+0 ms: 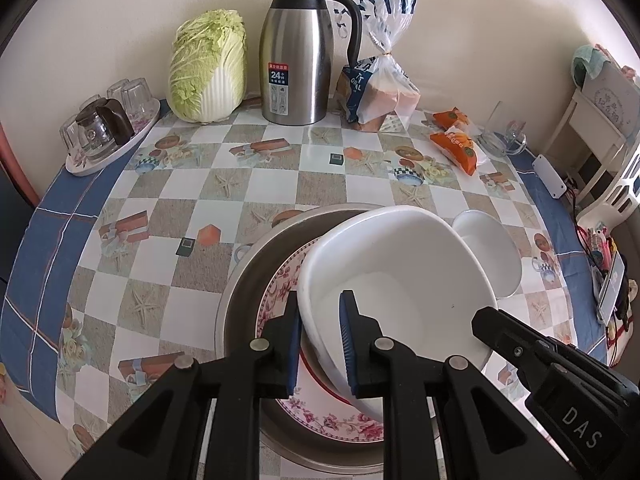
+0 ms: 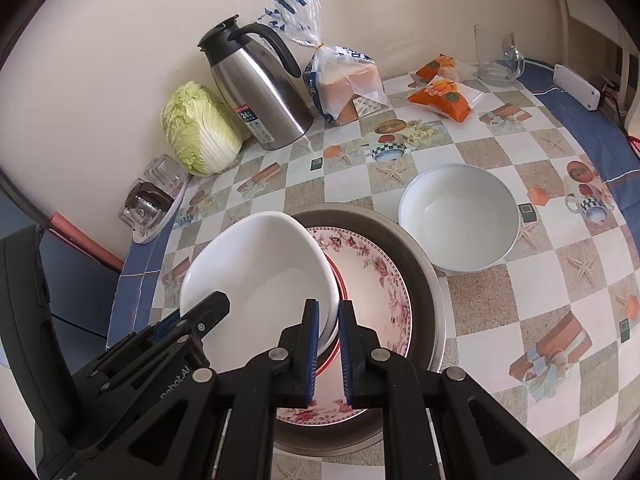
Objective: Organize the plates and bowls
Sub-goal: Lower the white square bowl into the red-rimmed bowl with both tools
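The large white bowl (image 1: 400, 280) hangs tilted over the floral plate (image 1: 280, 292), which lies inside the metal basin (image 1: 240, 280). The left gripper (image 1: 320, 344) pinches the bowl's rim on one side, its jaws narrowed on the wall; the right gripper (image 2: 329, 344) clamps the opposite rim likewise. A second white bowl (image 2: 460, 224) sits upright on the tablecloth (image 2: 540, 280) just beside the basin, on the side away from the cabbage (image 2: 196, 128).
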Tool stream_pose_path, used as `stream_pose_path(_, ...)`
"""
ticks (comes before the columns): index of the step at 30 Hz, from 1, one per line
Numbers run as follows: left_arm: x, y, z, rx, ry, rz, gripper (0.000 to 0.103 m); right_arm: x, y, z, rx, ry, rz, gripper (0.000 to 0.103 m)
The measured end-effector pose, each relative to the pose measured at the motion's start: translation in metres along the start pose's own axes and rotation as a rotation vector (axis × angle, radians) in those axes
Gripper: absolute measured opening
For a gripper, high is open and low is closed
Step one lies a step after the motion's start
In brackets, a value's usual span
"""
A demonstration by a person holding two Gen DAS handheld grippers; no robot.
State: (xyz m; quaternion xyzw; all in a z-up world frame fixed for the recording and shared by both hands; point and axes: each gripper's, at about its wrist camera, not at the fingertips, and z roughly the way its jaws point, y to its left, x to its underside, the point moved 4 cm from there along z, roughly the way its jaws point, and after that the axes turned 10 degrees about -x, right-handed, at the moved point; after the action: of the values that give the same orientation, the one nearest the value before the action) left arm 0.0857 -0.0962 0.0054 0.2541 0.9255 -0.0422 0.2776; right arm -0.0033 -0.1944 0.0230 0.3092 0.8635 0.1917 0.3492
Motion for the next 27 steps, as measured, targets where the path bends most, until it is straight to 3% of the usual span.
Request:
stream_pose_path(18,0.000,0.000,0.002,0.000,0.001,0.006,0.020,0.002,-0.003,0.006,0.004,0.024,-0.006,0.013)
stream_pose_path(27,-0.006,0.007,-0.014,-0.002,-0.049,-0.008,0.021,0.000,0.003,-0.002,0.002,0.003,-0.030,0.013)
